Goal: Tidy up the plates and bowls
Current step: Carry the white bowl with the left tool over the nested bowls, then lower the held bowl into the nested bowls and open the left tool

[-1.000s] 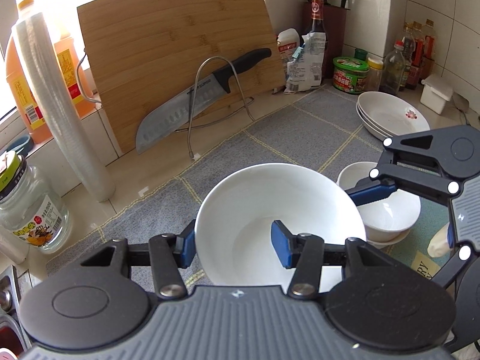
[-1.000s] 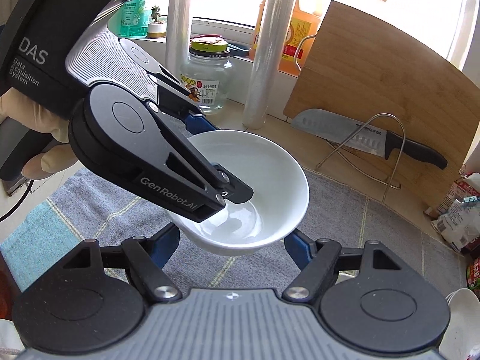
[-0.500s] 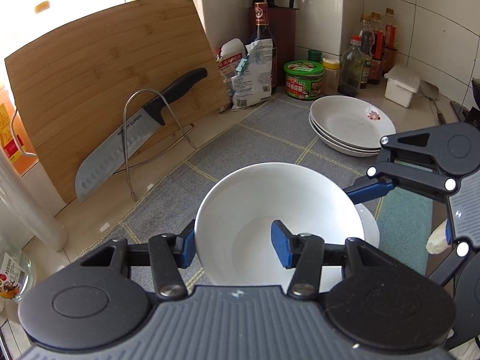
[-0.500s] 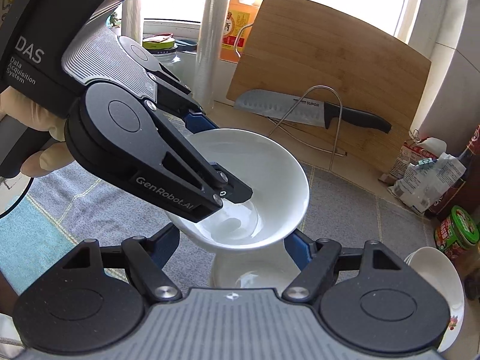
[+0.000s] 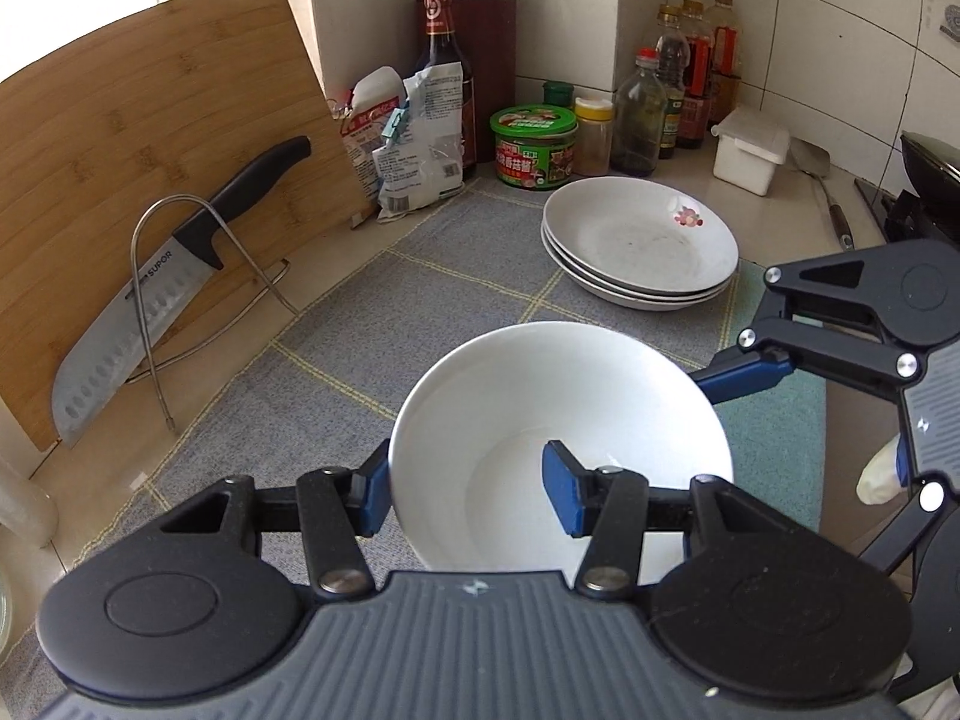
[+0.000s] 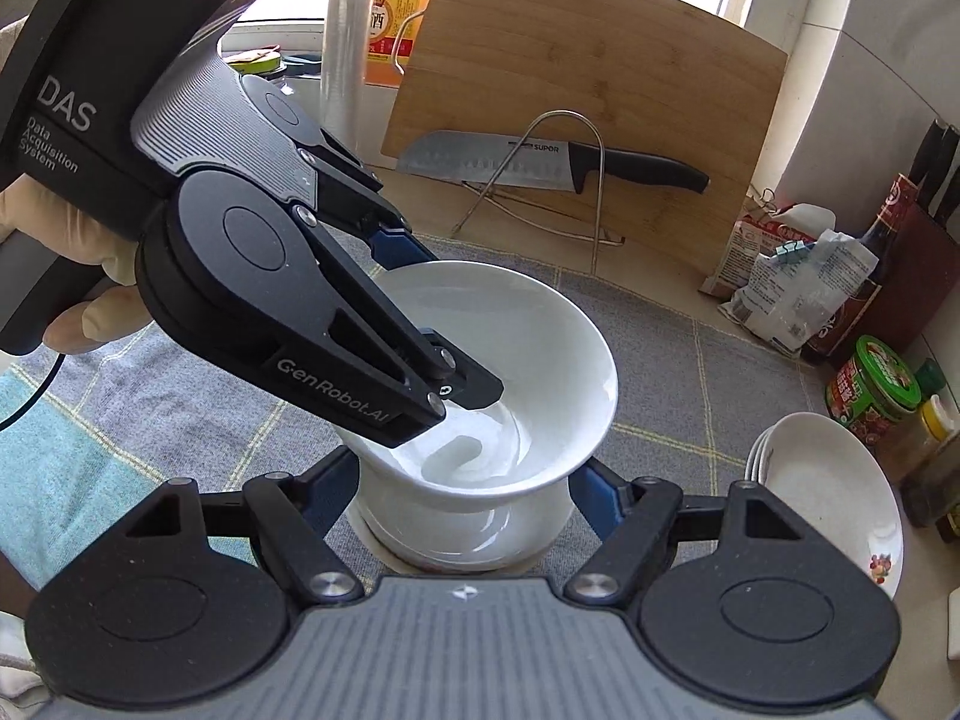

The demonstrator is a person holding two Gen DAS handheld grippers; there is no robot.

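My left gripper (image 5: 465, 495) is shut on the rim of a white bowl (image 5: 558, 414), one finger inside and one outside. In the right wrist view the held bowl (image 6: 540, 354) sits tilted just above a second white bowl (image 6: 456, 531) that stands on the grey mat. My right gripper (image 6: 465, 495) is open, its fingers on either side of the lower bowl; I cannot tell if they touch it. A stack of white plates (image 5: 642, 240) with a red flower mark stands behind on the mat, and shows in the right wrist view (image 6: 834, 492).
A bamboo cutting board (image 5: 150, 180) leans at the back left with a black-handled knife (image 5: 180, 276) on a wire stand. Food bags (image 5: 414, 138), a green tin (image 5: 534, 147), bottles (image 5: 678, 78) and a white box (image 5: 750, 150) line the wall. A grey checked mat (image 5: 390, 312) covers the counter.
My left gripper has carried the white bowl to the right, over the second bowl and lower towards it. My right gripper has stayed open around the lower bowl.
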